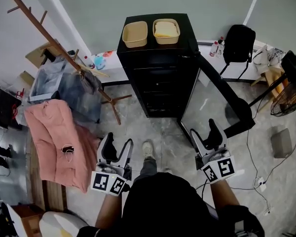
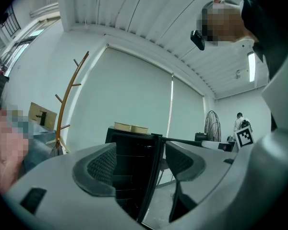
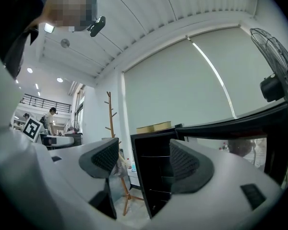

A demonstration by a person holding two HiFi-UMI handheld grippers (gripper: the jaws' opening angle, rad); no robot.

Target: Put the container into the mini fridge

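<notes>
My left gripper (image 1: 119, 139) and right gripper (image 1: 203, 127) are spread wide and empty, facing the fridge (image 1: 160, 78), its door (image 1: 222, 95) swung out. The left container (image 1: 135, 34) and right container (image 1: 166, 31) sit on top. They look light, stiff and probably slick, so I'd pinch a rim.

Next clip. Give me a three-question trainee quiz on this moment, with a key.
1. True or false: the fridge door is shut.
2. How many containers sit on top of the fridge? A) one B) two C) three
3. What does the left claw hold?

Key
1. False: the door stands open.
2. B.
3. Nothing: its jaws are apart and empty.
</notes>
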